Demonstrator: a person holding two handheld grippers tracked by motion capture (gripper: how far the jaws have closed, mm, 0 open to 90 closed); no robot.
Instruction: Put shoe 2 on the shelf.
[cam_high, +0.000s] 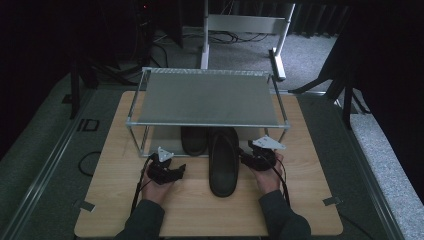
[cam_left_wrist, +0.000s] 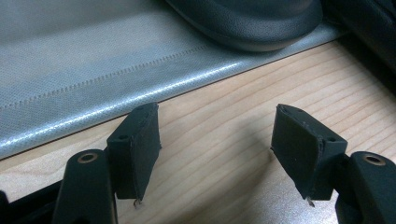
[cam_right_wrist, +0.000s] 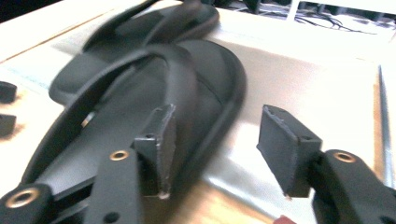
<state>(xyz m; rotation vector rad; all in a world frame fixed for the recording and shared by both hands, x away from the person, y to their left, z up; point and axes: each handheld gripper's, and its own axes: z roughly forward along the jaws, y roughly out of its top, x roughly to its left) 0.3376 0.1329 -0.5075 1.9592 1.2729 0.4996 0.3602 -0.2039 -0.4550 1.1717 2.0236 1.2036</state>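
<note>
Two black sandals at a low rack, my tongs open on either side.

The nearer sandal (cam_high: 223, 162) lies lengthwise on the wooden table (cam_high: 115, 200), its toe pushed under the rack's lower fabric shelf edge and its heel sticking out toward me; I judge it is only partly stowed. The second sandal (cam_high: 194, 140) sits just left of it, tucked further in on the lower shelf (cam_left_wrist: 93, 60) beneath the grey top shelf (cam_high: 207, 97). My right gripper (cam_right_wrist: 212, 144) hovers by the nearer sandal's right edge, jaws apart and pressing on nothing, the sandal's rim between them, probably so I can nudge or regrip it. My left gripper (cam_left_wrist: 215, 149) rests over bare wood before the shelf edge, jaws open and empty, waiting clear of the work.
</note>
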